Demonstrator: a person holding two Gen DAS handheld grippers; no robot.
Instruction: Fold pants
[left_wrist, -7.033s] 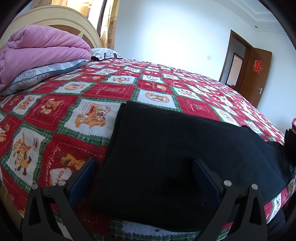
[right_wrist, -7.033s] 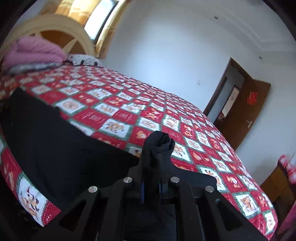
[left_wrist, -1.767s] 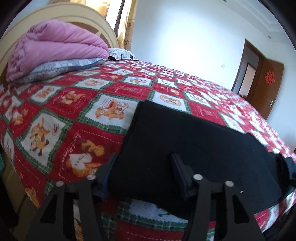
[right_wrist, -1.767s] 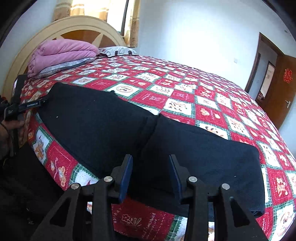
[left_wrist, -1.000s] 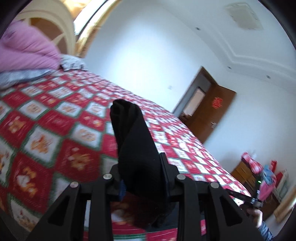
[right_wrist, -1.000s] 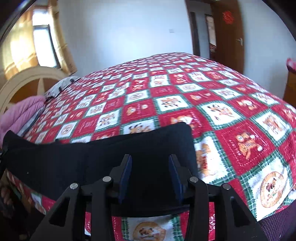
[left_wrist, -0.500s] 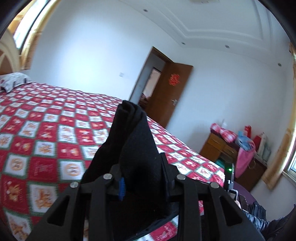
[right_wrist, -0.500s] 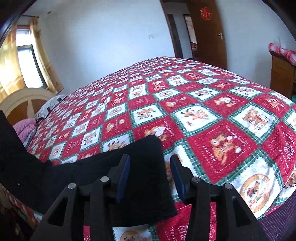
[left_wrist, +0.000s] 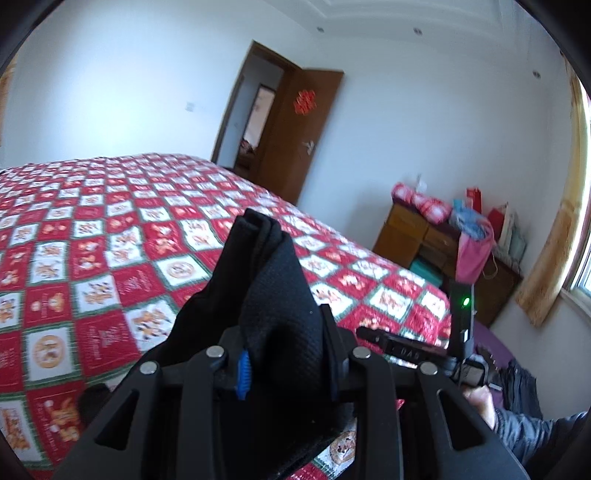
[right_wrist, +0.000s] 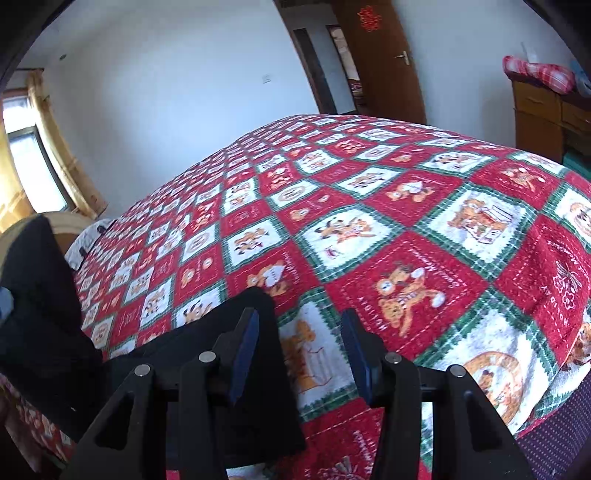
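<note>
Carrying pants (left_wrist: 275, 295) end, pinched in left gripper (left_wrist: 284, 354), toward right gripper (right_wrist: 299, 354) | right jaws parted, empty, beside flat end on bed (right_wrist: 424, 221)

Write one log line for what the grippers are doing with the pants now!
left gripper: shut on black pants, lifted | right gripper: open, at pants' end | bed quilt: beneath

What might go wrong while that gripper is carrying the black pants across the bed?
The left gripper pinches only a bunched end of the pants, so the fabric could slip out. The right gripper is open and holds nothing, so the other end on the bedspread could drag and crumple.
</note>
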